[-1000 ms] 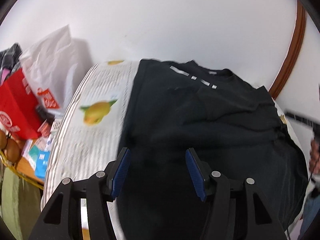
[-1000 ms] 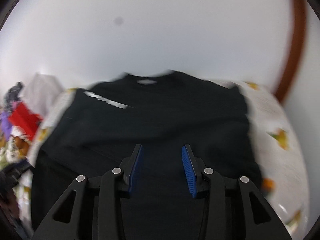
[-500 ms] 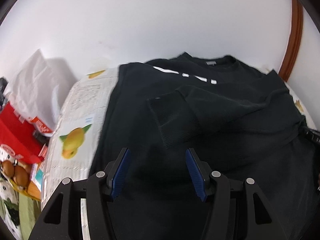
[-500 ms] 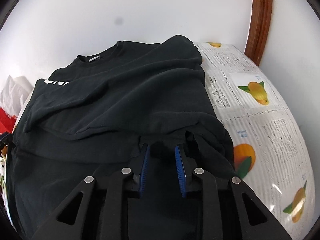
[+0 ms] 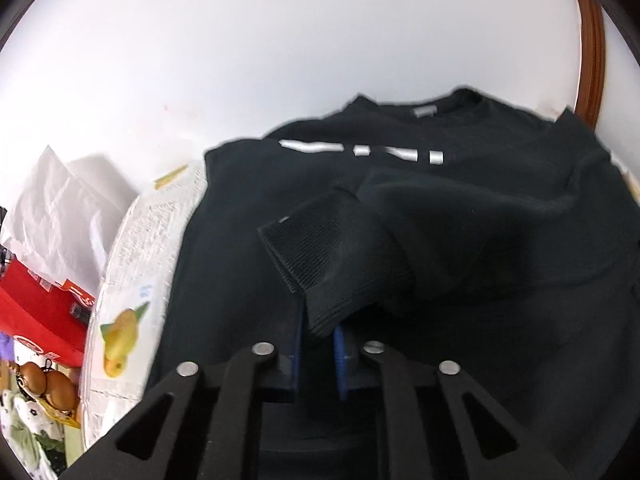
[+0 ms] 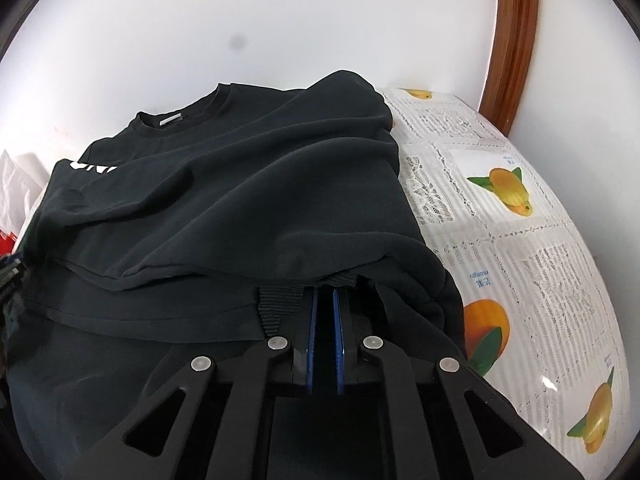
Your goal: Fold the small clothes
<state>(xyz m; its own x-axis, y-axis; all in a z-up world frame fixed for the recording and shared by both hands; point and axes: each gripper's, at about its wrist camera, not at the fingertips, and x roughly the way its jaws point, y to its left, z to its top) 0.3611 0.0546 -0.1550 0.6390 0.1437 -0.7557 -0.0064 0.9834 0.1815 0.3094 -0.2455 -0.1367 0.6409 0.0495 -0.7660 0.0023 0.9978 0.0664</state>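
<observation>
A black sweatshirt (image 5: pixel 500 220) with white lettering lies spread on a fruit-print tablecloth (image 5: pixel 132 264). One sleeve is folded across the chest, and its ribbed cuff (image 5: pixel 332 256) sits between the blue pads of my left gripper (image 5: pixel 318 330), whose jaws are closing and pinch it. In the right wrist view the same sweatshirt (image 6: pixel 240 200) has a fold laid over its lower part. My right gripper (image 6: pixel 325 294) is closing at that fold's edge, its pads nearly together on dark cloth beside a ribbed band (image 6: pixel 280 300).
Left of the table are a red box (image 5: pixel 36 320), a crumpled white bag (image 5: pixel 60 220) and brown eggs (image 5: pixel 44 380). Behind stands a white wall with a curved wooden frame (image 6: pixel 516 40). Bare tablecloth (image 6: pixel 520 240) shows right of the sweatshirt.
Both grippers went from open to pinched. The left one slid right across the shirt onto the sleeve cuff. The right one dropped to the fold's edge and closed there.
</observation>
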